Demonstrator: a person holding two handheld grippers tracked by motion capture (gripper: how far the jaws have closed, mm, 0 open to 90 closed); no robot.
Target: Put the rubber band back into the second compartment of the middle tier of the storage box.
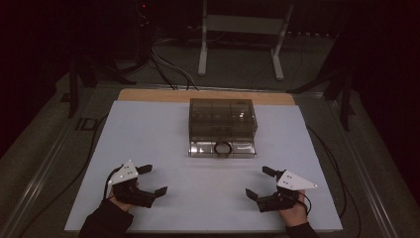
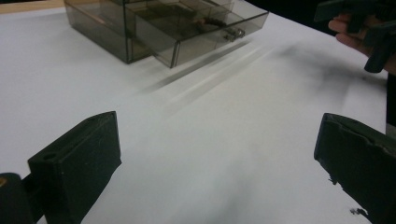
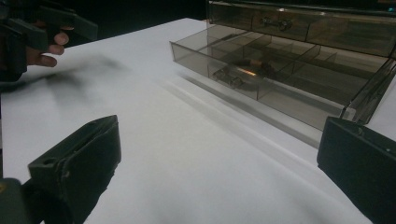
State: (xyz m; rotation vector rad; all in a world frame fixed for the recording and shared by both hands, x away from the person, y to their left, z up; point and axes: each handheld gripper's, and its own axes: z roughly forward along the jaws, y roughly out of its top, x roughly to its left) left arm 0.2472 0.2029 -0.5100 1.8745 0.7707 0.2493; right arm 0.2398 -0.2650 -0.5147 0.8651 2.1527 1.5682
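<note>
Smoky grey drawer box [image 1: 223, 119], white table [image 1: 148, 148], black claws.

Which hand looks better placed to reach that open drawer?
Neither clearly. The left gripper and right gripper both rest open, about equally far from the smoky clear plastic drawer box, whose open bottom drawer is centred between them.

Looks like a lab or test room, not anybody's home. The table [image 1: 148, 129] is a plain white sheet on a wooden board, set on a dark floor with black cables [image 1: 168, 69] running across it. Behind it there's a white metal stand [image 1: 241, 29], dark tripod-style legs [image 1: 74, 84] on both sides, and the rest is blacked out.
</note>
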